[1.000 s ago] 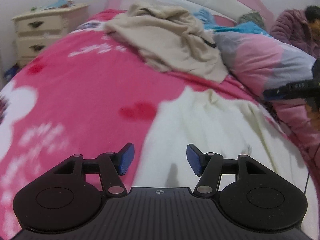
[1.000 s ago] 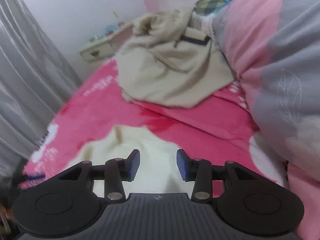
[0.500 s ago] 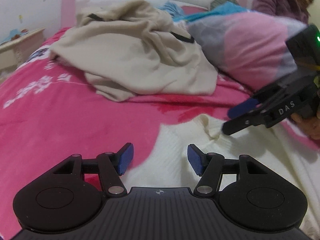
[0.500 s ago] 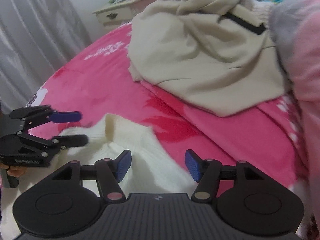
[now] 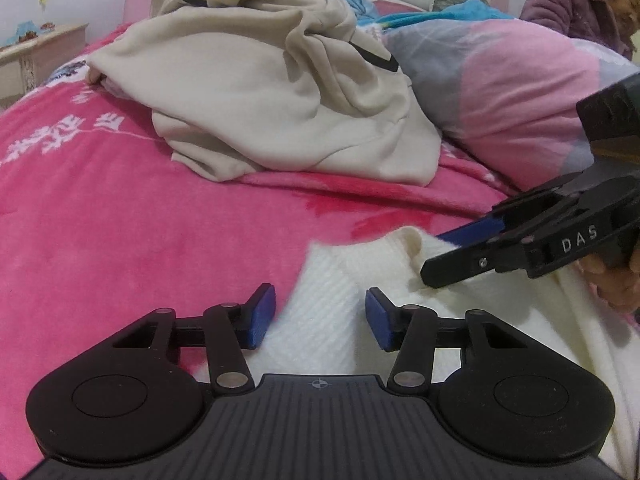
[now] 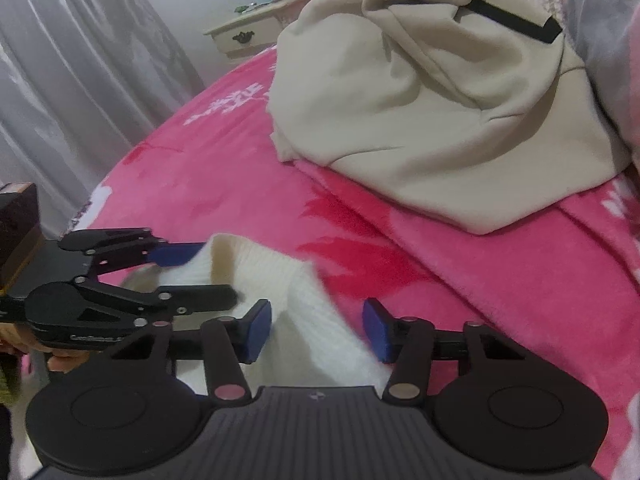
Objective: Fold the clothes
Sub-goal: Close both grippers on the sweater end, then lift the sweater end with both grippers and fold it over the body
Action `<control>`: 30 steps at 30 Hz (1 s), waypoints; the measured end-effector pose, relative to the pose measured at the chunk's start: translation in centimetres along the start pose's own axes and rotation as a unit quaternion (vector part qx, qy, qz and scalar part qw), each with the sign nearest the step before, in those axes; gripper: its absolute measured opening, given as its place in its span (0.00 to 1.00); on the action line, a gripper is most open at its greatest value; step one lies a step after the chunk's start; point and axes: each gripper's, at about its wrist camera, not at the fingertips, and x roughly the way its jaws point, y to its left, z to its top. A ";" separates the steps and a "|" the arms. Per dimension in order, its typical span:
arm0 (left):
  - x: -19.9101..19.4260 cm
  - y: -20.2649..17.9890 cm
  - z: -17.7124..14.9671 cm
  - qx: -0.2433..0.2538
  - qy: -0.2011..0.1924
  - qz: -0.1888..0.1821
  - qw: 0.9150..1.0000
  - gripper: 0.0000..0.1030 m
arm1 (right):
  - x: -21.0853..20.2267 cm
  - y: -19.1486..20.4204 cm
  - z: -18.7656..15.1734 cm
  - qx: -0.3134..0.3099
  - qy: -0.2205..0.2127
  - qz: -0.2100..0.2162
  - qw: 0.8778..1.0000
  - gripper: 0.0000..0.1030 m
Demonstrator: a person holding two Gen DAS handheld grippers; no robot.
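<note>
A white ribbed knit sweater lies on the pink blanket, its upper edge raised into a fold. My left gripper is low over this edge and open, knit fabric lying between its blue pads. My right gripper reaches in from the right, open, straddling the fold's far end. The right wrist view shows the same sweater between the open right gripper, with the left gripper coming in from the left, one finger above and one below the fold.
A crumpled beige hoodie with a black strip lies just beyond the sweater. A pink-and-grey duvet bulges at right. A cream nightstand and grey curtain stand left of the bed. A person in purple sits at the far right.
Both grippers have moved forward and down to the sweater's upper edge and toward each other. Their fingers have narrowed a little around the fabric. The hoodie looks closer.
</note>
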 end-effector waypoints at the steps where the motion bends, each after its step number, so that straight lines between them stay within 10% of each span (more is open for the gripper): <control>1: 0.0 -0.1 0.0 -0.001 0.000 0.001 1.000 0.46 | 0.0 0.1 0.0 -0.002 0.001 0.000 1.000 0.49; 9: 0.0 -0.8 0.3 -0.014 -0.002 0.042 0.999 0.15 | -0.1 3.0 -0.2 -0.047 -0.001 -0.062 0.997 0.11; 30: -9.9 -5.9 -0.2 0.022 -0.063 0.026 0.997 0.05 | -8.2 10.3 -3.5 -0.091 -0.043 -0.082 0.992 0.09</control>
